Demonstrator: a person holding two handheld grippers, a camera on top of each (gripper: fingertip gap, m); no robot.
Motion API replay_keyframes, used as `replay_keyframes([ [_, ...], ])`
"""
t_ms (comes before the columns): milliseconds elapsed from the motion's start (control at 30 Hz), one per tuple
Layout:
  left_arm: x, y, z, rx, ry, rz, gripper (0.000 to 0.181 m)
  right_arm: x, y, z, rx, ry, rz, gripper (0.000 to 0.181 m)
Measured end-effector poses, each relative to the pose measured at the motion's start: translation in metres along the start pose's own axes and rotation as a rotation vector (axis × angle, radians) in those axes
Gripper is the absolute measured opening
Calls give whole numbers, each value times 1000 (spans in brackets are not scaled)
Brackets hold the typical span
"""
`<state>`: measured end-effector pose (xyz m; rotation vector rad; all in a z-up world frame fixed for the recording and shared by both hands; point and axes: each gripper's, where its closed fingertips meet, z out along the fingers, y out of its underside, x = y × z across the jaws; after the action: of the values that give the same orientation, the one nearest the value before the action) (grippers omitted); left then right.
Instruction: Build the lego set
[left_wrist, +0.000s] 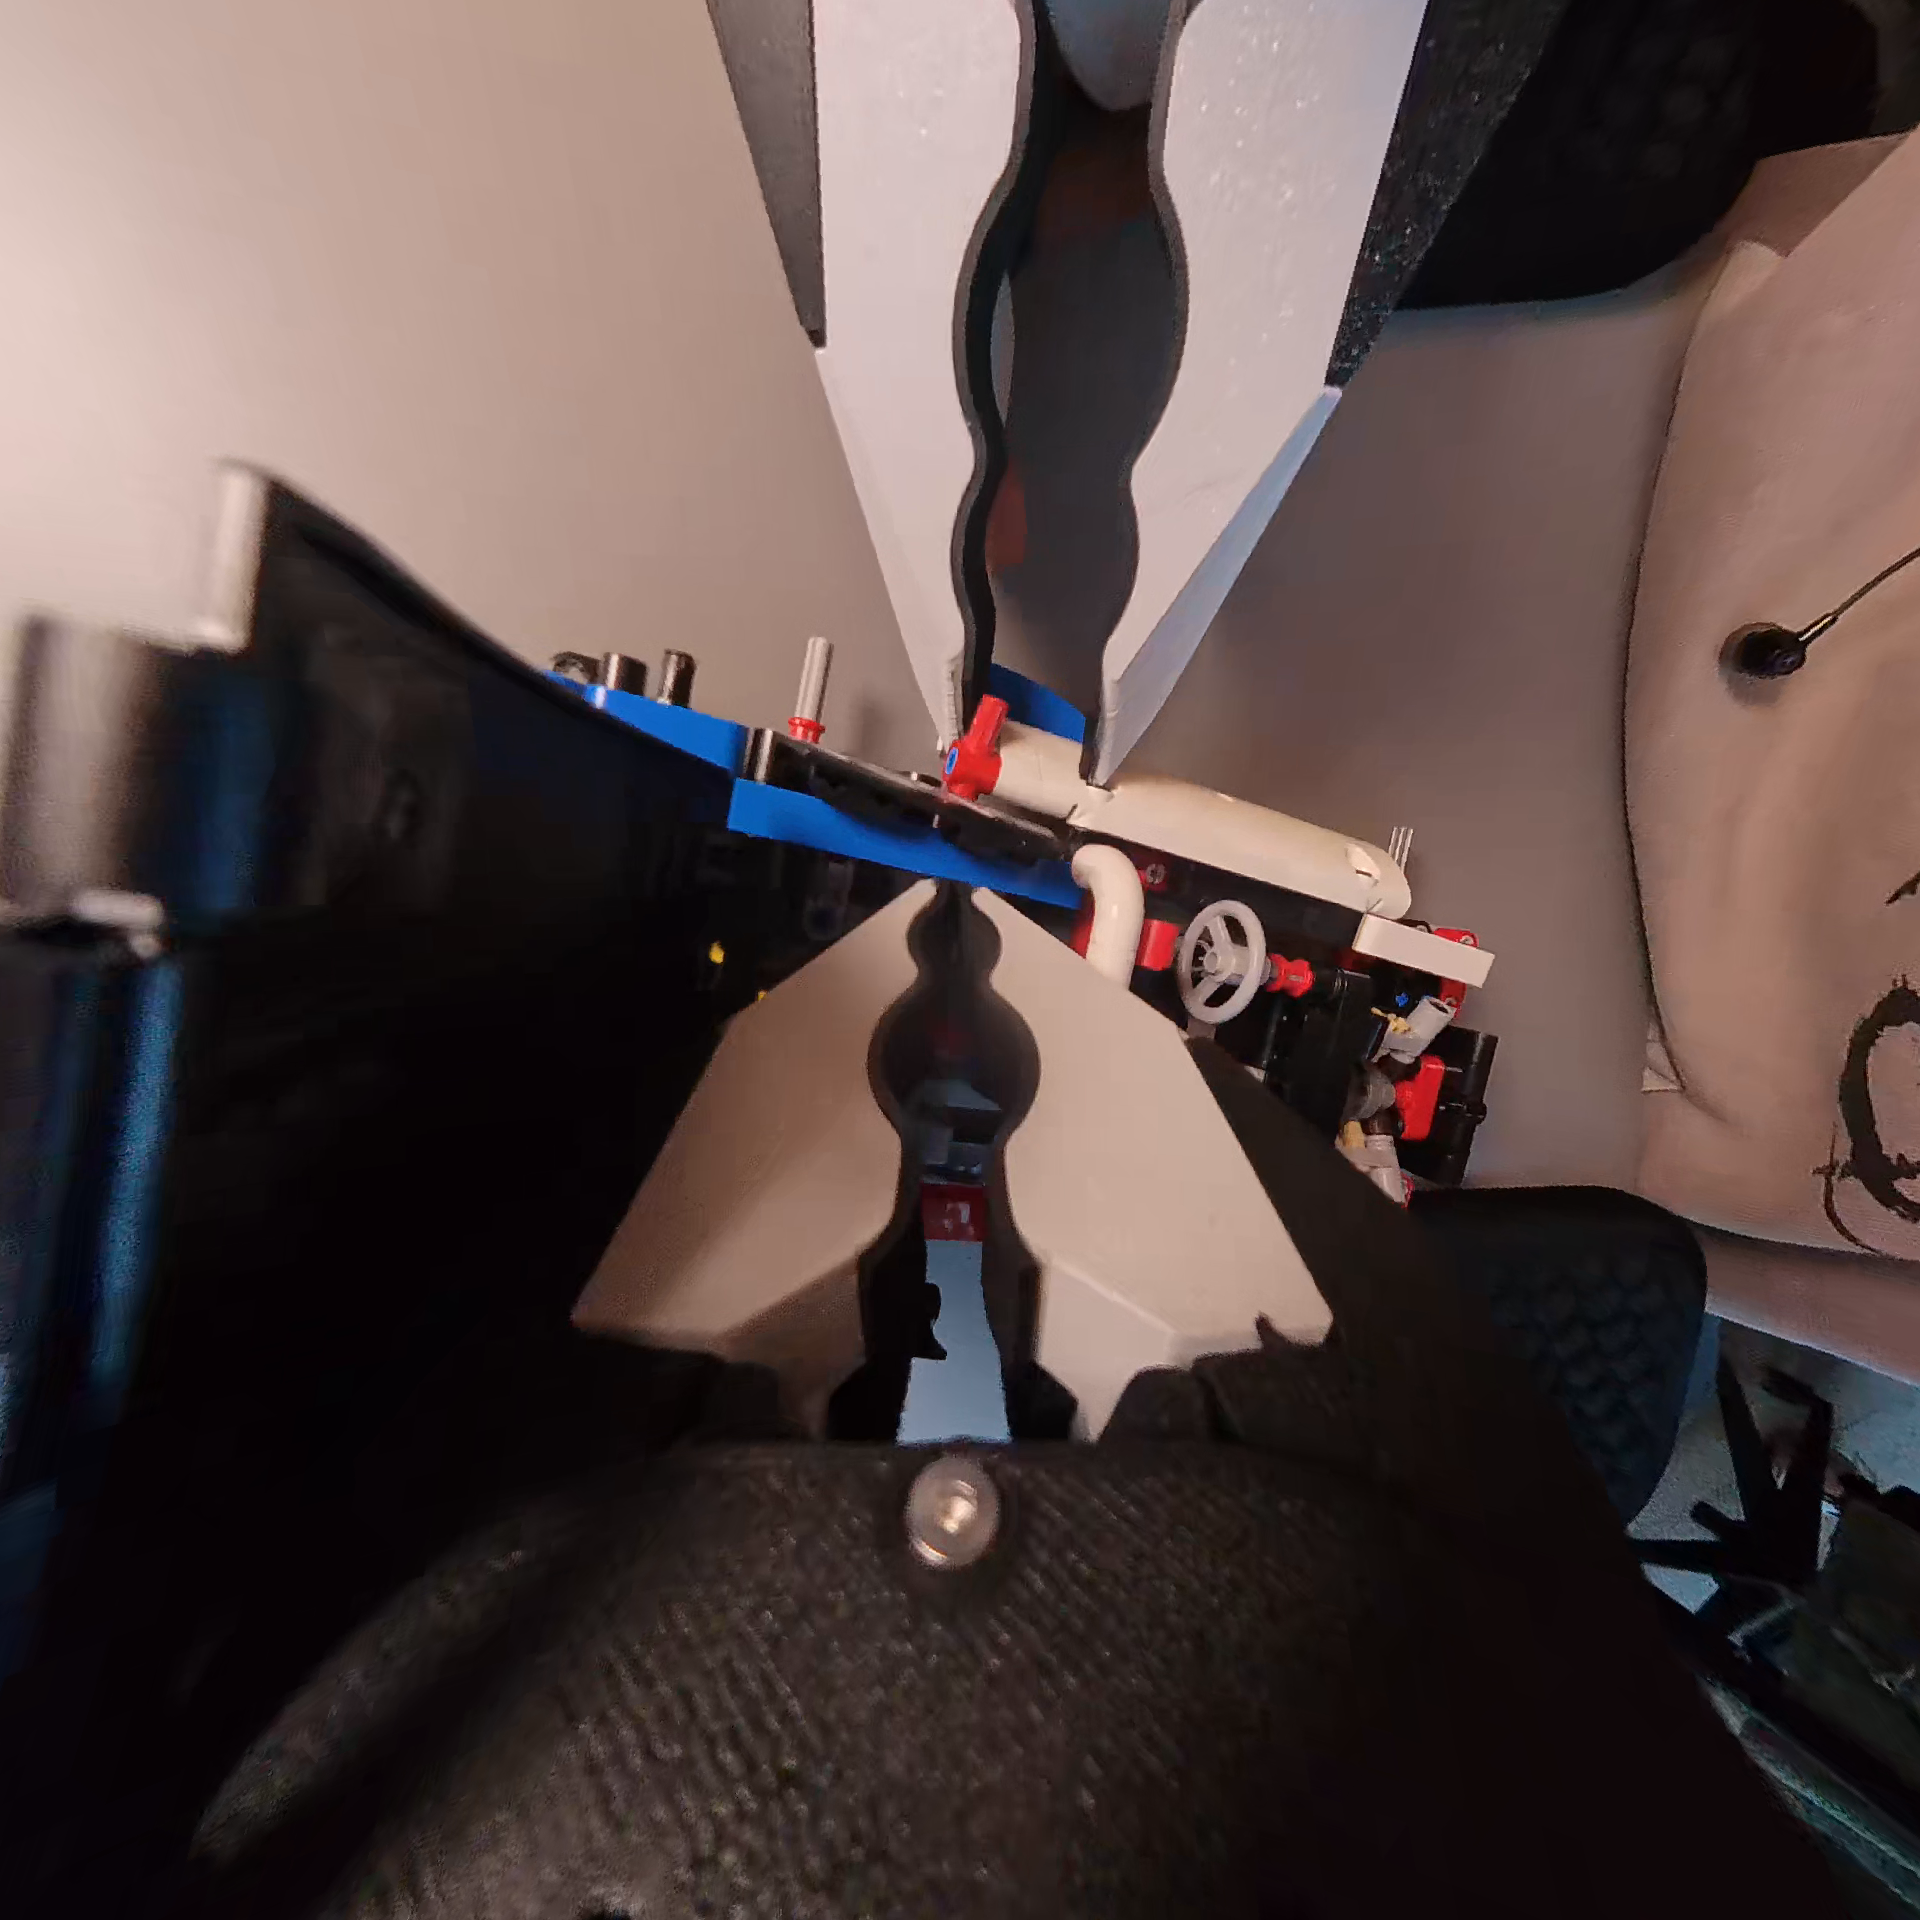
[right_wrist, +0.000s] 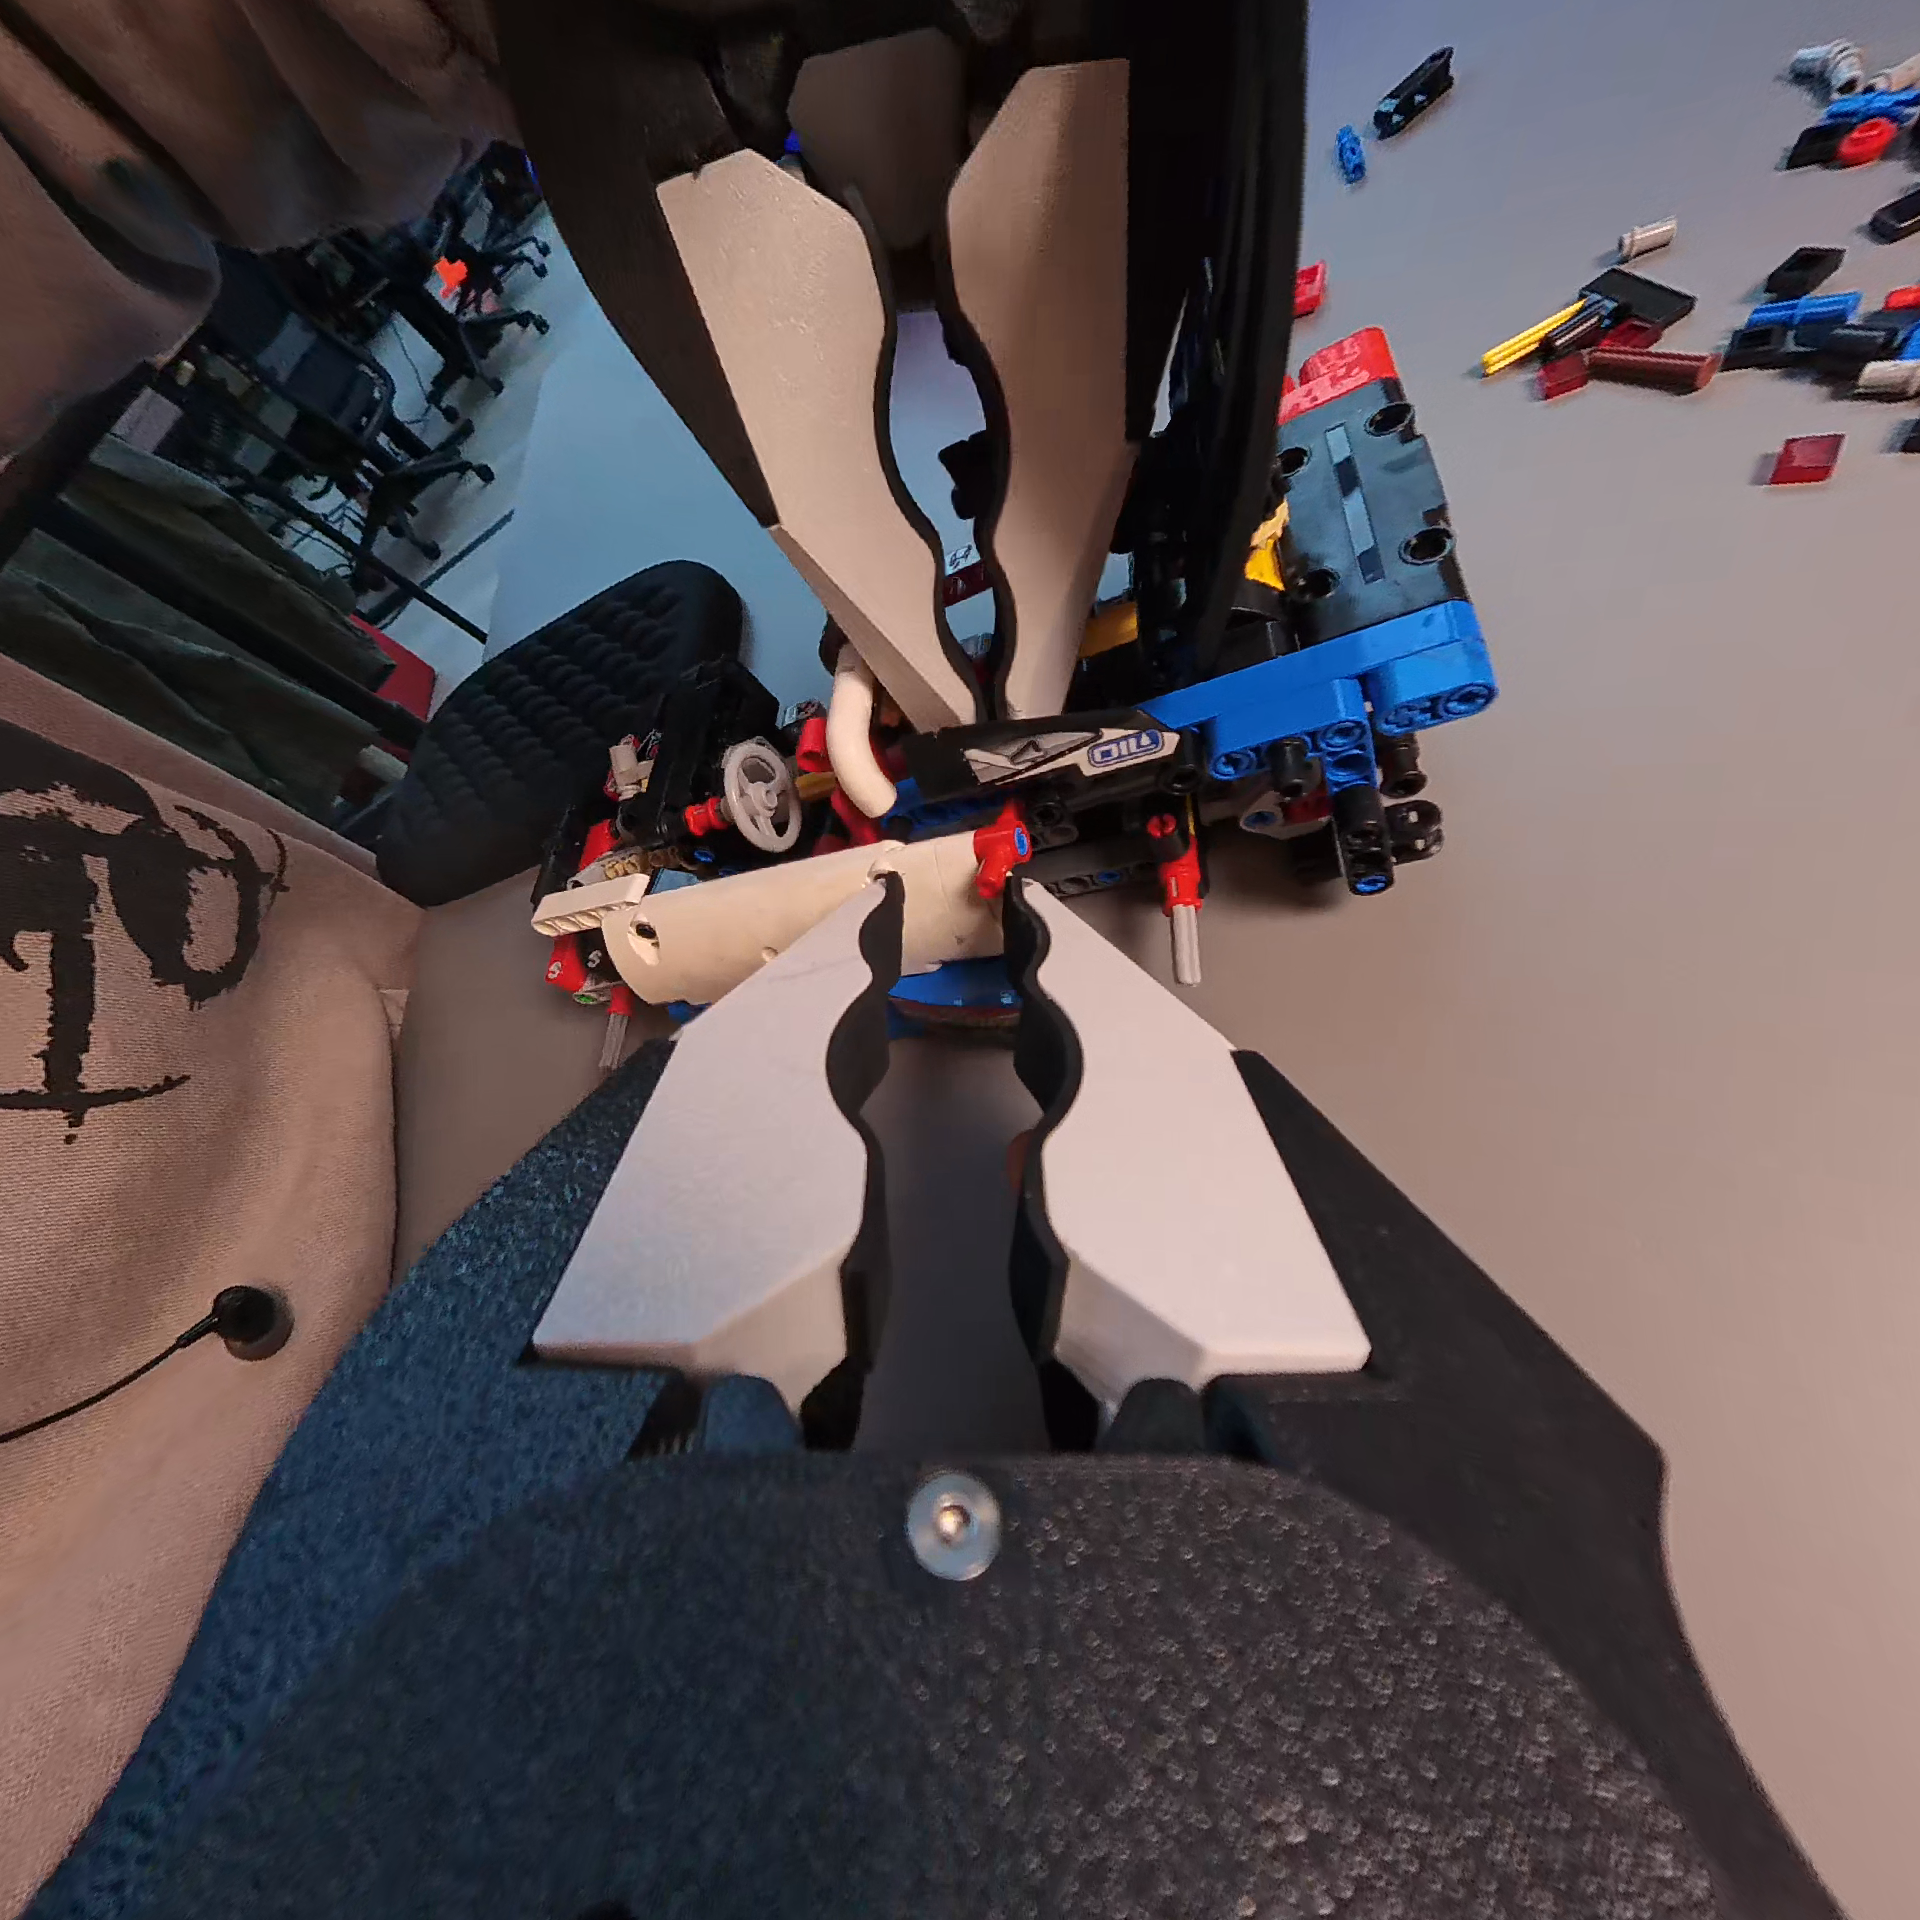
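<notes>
Here the lego car (right_wrist: 977, 821) lies on the grey table (right_wrist: 1662, 1039), clamped by both tongs: right gripper (right_wrist: 945, 894) on its white panel, left gripper (left_wrist: 951, 899) on its blue edge. Only the right view shows loose bricks (right_wrist: 1704, 312) at two o'clock.

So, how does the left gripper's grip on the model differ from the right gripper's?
The left gripper is almost closed and pinches a thin blue edge of the lego model. The right gripper stands wider, with the white panel between its fingers. They come from opposite sides. Both hold the same model.
</notes>
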<state>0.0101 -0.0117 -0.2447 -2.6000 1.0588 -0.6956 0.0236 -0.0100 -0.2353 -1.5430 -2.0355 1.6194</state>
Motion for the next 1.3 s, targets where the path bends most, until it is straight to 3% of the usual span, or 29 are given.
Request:
replay_keyframes([
  [433,-2,0,0,41,-68,-42,0,0,-4,1,39,-24,-21,17],
  [667,3,-2,4,64,-61,-6,0,-6,-4,-1,21,-162,11,16],
  [1300,3,-8,3,127,-103,73,0,-4,0,-8,-51,-296,85,16],
])
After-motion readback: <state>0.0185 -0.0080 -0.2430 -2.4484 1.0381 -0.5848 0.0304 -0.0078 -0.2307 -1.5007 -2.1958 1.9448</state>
